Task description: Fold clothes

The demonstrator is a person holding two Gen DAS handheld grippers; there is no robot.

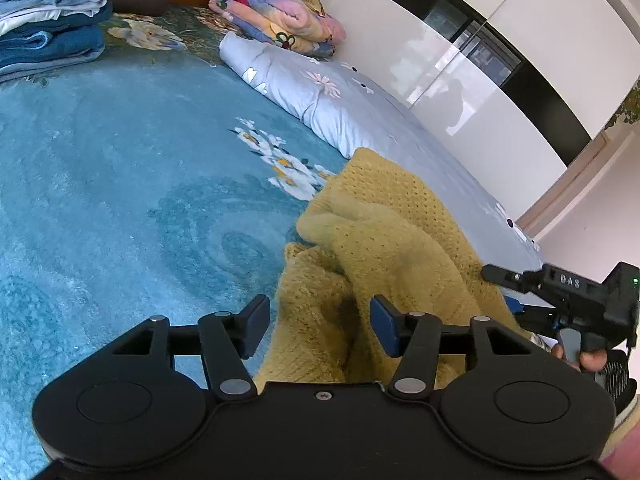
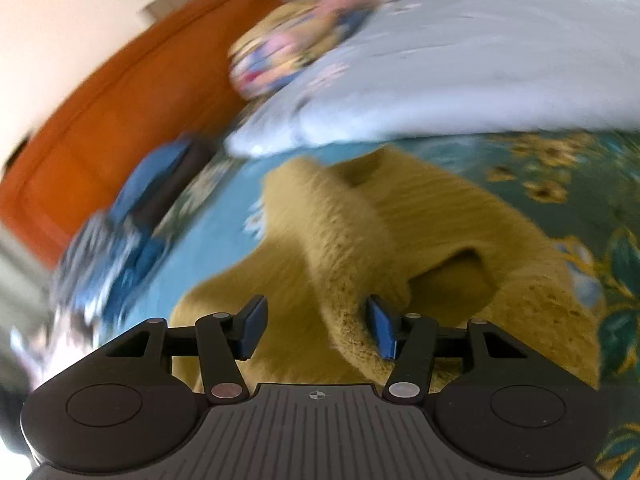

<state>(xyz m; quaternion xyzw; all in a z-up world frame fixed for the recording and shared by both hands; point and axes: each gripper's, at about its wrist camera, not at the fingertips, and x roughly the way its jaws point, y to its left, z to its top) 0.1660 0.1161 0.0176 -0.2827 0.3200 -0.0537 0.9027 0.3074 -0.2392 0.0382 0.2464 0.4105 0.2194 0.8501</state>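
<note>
The left gripper point(image 1: 320, 326) is held low in the frame, jaws half open over the crumpled yellow knitted sweater point(image 1: 384, 240), nothing pinched. The right gripper point(image 2: 316, 326), likewise parted, is kept against a fold, unclamped. The sweater is spread on the bed point(image 1: 120, 184), seemingly for arranging.

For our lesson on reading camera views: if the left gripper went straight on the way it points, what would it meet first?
Most likely the crumpled yellow knit sweater, lying just ahead of the left gripper, whose fingers stand apart. Depth is uncertain.
</note>
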